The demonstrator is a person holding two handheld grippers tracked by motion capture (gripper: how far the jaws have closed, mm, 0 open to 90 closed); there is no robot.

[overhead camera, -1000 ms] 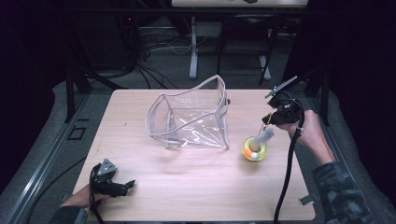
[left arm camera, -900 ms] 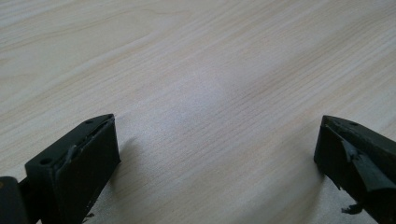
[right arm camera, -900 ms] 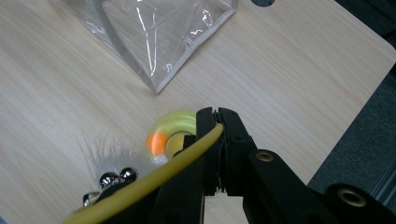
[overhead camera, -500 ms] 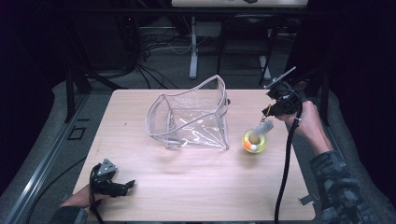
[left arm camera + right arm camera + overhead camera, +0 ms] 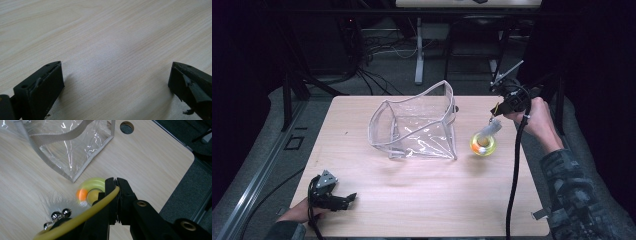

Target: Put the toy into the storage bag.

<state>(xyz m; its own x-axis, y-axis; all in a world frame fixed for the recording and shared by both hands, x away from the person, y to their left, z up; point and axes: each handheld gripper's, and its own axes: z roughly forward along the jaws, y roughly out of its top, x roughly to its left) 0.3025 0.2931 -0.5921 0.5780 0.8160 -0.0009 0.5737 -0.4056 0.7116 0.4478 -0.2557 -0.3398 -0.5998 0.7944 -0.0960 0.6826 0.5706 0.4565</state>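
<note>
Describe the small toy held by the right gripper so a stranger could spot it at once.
Start at the clear plastic bag with grey trim in the middle of the wooden table. Just right of the bag's near corner hangs a small yellow-green ring toy with an orange ball, held from above by the right gripper. It is the one brightly coloured thing there.

Lab or recording room: bare wooden table (image 5: 412,200) on grey carpet (image 5: 257,155), dark surroundings, loose cables (image 5: 377,47) on the floor, metal stand legs (image 5: 418,50) behind.
</note>
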